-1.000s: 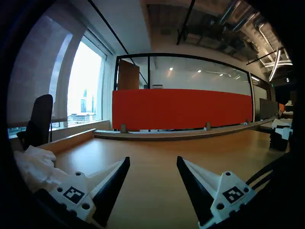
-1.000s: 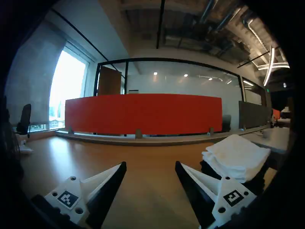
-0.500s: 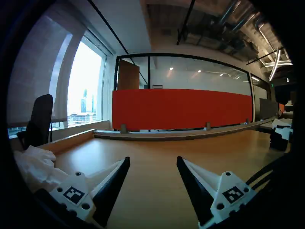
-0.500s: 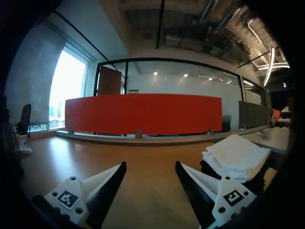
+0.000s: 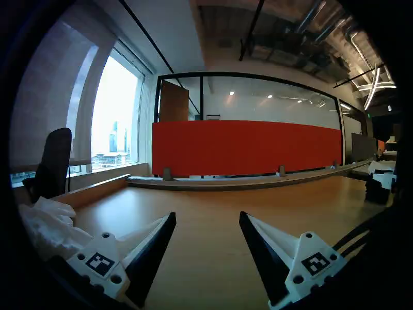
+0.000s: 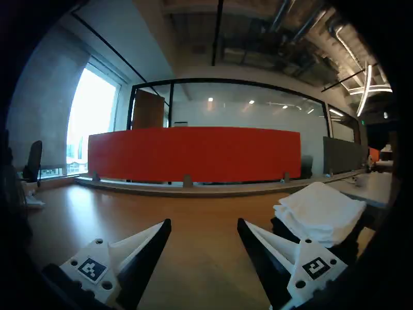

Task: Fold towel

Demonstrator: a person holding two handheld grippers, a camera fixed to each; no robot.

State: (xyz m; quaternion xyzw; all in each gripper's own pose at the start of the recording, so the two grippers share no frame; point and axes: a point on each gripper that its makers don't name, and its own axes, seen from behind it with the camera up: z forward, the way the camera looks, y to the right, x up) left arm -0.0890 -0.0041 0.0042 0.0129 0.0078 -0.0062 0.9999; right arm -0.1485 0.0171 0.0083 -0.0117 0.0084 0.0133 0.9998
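Wood desk, red screen behind. Left tongs wide, holding nothing; crumpled white towel on desk beside left finger. Right tongs wide, holding nothing; folded towels beside right finger.

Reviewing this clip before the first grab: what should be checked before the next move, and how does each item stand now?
1. Left gripper open, nothing between its fingers: ok.
2. Right gripper open, nothing between its fingers: ok.
3. Crumpled towel in sight, to the left of the left gripper: ok.
4. A corner or edge of the crumpled towel picked out for grasping: cannot tell, it is bunched.
5. Folded stack apart from the right gripper's fingers: cannot tell.
6. Bare table ahead for folding: ok.
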